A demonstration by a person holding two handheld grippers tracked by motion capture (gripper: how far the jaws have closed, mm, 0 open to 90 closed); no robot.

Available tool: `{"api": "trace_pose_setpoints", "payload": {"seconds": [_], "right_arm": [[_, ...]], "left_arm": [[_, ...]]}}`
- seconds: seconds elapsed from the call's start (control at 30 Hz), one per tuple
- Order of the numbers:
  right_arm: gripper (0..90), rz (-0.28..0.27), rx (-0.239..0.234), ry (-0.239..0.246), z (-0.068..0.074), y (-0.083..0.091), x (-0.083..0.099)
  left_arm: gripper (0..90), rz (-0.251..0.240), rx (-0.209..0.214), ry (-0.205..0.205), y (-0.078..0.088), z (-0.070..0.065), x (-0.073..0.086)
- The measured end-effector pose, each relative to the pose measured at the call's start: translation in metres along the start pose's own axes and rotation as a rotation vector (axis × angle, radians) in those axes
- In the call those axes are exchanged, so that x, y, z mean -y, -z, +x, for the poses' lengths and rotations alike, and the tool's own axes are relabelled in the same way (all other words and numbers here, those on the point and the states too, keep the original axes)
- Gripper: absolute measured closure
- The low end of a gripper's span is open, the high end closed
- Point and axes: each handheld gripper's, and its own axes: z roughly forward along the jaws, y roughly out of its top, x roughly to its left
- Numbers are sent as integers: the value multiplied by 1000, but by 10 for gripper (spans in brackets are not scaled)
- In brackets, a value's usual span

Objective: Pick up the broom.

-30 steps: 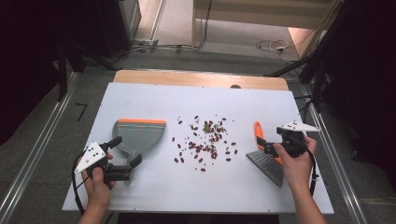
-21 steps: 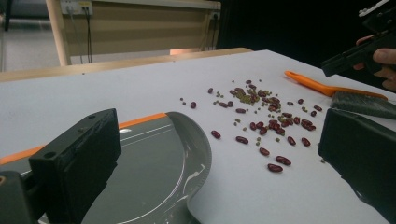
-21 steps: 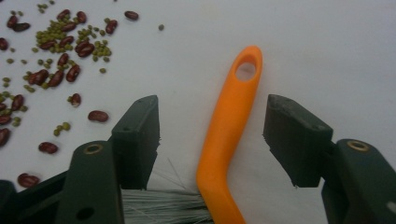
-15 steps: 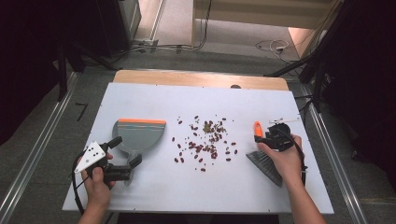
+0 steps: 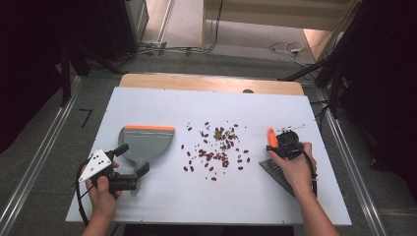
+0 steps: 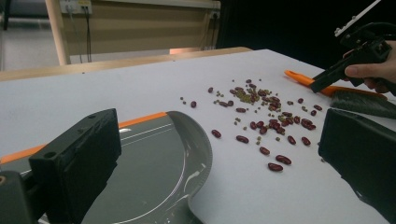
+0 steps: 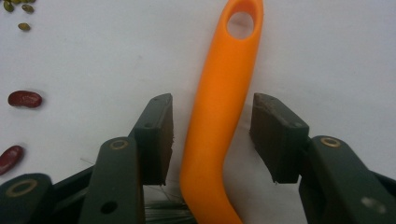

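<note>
High view: L gripper (image 5: 132, 160) over dustpan (image 5: 146, 142) handle, jaws wide, nothing clamped. R gripper (image 5: 275, 146) on brush (image 5: 271, 137), R of beans (image 5: 217, 146), table (image 5: 305, 113).
L gripper view: jaws wide astride dustpan (image 6: 154, 158); beans (image 6: 266, 121) beyond.
R gripper view: jaws just been closing, narrow gap; orange handle (image 7: 219, 116) between pads (image 7: 163, 135), not yet pinched.

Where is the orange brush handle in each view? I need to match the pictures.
High view: the orange plastic brush handle lies right of the beans.
Left gripper view: upper right.
Right gripper view: centre, between the fingers.
Shared landmark: the scattered red beans.
</note>
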Motion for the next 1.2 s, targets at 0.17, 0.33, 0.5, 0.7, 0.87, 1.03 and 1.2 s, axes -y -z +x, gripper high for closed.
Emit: {"api": "trace_pose_setpoints", "payload": {"seconds": [0.17,0.33,0.5,0.7,0.87,1.03,1.2], "right_arm": [[518,7,-10,-32,-1,0,0],[533,8,-10,-40,-1,-1,0],[622,20,0,-69,-2,0,-2],[669,12,-18,-93,-6,0,-2],[673,-48,-45,-118,-9,2,6],[674,-145,-41,-132,-11,11,15],[675,-287,-33,-149,-13,30,27]], "left_arm": [[0,-1,5,-5,0,-1,-1],[0,-2,7,-7,0,-3,-1],[0,-4,6,-8,1,-2,-2],[0,-5,4,-11,1,-2,-2],[0,3,-3,-46,0,-8,-5],[0,5,5,-68,-2,-16,-8],[0,-8,12,-81,-4,-24,-13]]}}
